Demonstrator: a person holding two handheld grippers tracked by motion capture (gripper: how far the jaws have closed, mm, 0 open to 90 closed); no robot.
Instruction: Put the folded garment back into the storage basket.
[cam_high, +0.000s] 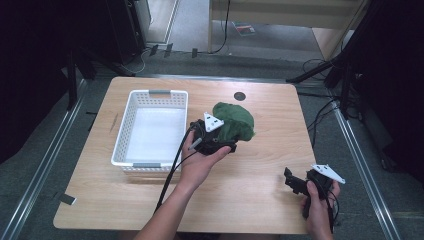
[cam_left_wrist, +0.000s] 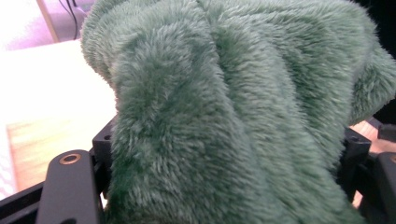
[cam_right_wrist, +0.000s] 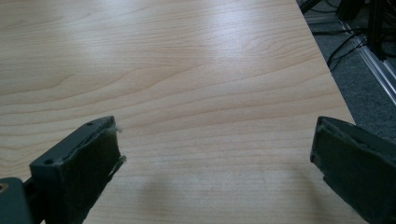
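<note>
Left gripper – clamped on green cloth | right gripper – jaws apart, low.

White basket (empty) on wooden table

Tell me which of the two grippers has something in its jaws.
The left gripper, beside the white basket: it is shut on the green fleece cloth. The right gripper stands open over bare table.
</note>
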